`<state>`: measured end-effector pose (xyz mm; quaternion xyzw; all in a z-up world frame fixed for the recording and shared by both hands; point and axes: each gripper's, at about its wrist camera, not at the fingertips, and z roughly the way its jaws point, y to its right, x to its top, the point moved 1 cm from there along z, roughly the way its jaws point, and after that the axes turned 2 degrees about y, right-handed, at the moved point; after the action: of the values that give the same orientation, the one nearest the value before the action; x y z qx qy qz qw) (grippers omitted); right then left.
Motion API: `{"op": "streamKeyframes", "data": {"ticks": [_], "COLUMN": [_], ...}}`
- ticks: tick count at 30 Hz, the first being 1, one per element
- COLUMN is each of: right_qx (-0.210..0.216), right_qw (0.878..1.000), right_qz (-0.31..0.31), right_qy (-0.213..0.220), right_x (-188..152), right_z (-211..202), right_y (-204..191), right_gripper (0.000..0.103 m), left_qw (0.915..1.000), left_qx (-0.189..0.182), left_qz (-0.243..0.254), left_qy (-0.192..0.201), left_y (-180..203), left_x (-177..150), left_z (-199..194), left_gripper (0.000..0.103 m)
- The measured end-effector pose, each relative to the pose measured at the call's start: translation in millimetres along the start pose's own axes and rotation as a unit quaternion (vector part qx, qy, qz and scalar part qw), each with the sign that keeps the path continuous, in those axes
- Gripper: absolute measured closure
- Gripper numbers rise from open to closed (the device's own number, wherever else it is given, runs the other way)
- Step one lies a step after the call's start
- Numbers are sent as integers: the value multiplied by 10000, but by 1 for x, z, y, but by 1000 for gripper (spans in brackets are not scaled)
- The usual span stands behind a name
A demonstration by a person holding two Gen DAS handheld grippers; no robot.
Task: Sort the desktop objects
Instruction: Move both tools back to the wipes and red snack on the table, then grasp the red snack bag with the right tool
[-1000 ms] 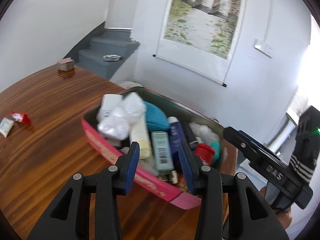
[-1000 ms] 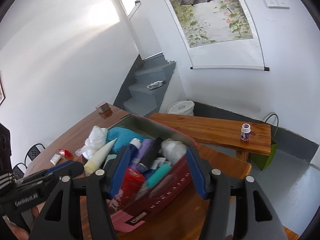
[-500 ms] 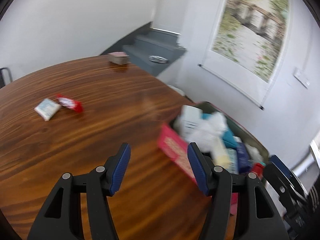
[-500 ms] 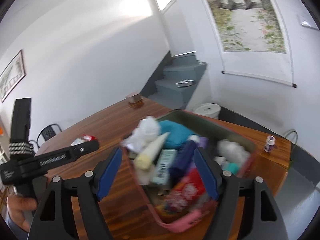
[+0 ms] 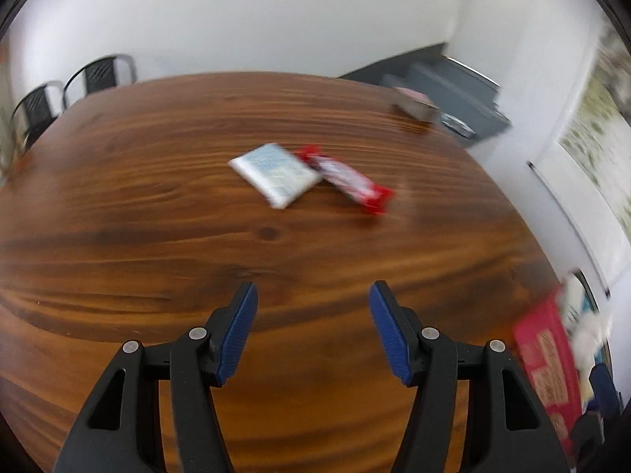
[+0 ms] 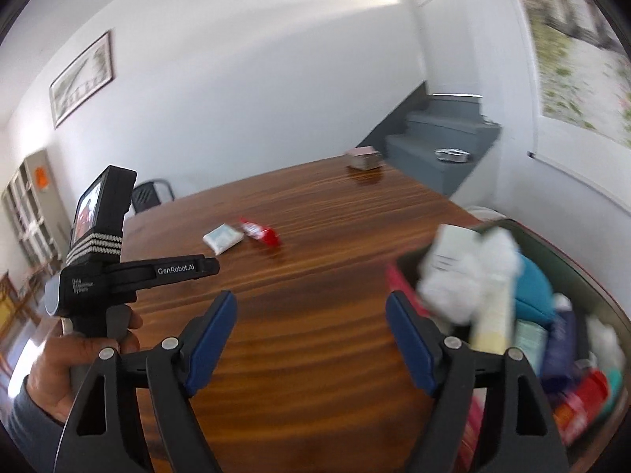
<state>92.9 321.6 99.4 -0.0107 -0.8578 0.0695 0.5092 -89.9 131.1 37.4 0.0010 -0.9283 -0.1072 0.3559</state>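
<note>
A white tissue packet (image 5: 276, 175) and a red snack wrapper (image 5: 347, 183) lie side by side on the round wooden table (image 5: 157, 236), a good way ahead of my left gripper (image 5: 313, 295), which is open and empty. The same white tissue packet (image 6: 223, 238) and red snack wrapper (image 6: 260, 232) show farther off in the right wrist view. My right gripper (image 6: 311, 307) has its jaws opening with nothing between them. A pink box (image 6: 406, 283) packed with tubes, bottles and white bags sits just right of it; the pink box (image 5: 548, 358) also shows at the left view's right edge.
A small box (image 6: 364, 157) rests at the table's far edge. Grey stairs (image 6: 441, 138) rise behind it. Black chairs (image 5: 98, 75) stand beyond the table. A person's hand (image 6: 75, 370) holds the left gripper's body at lower left in the right wrist view.
Both grippers have swung left, away from the pink box toward the packet and wrapper, and their jaws stand wider. The box has slid to the right edge of both views.
</note>
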Motion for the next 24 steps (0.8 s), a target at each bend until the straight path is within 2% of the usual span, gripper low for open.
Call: {"op": "streamKeyframes", "data": {"ticks": [6,16,24], "right_qx": [125,202,173], "right_qw": [9987,9911,9847], "right_qz": [-262,-785,-793], "right_qy": [-426,-1056,-1539], "right_x": [17,40,50], "right_z": [67,176,236], "right_y": [-17,-52,-57], "right_gripper": [21,21,21], "left_qw": [9991,9979,9959], "left_qx": [278,256,278], "left_qz": [-318,-585,-839], "left_qy": [39,-90,-181], "left_y": [-39,-73,-89], "left_x": [11,24,26], "left_z": [7,17,23], "left_gripper": [40,40,40]}}
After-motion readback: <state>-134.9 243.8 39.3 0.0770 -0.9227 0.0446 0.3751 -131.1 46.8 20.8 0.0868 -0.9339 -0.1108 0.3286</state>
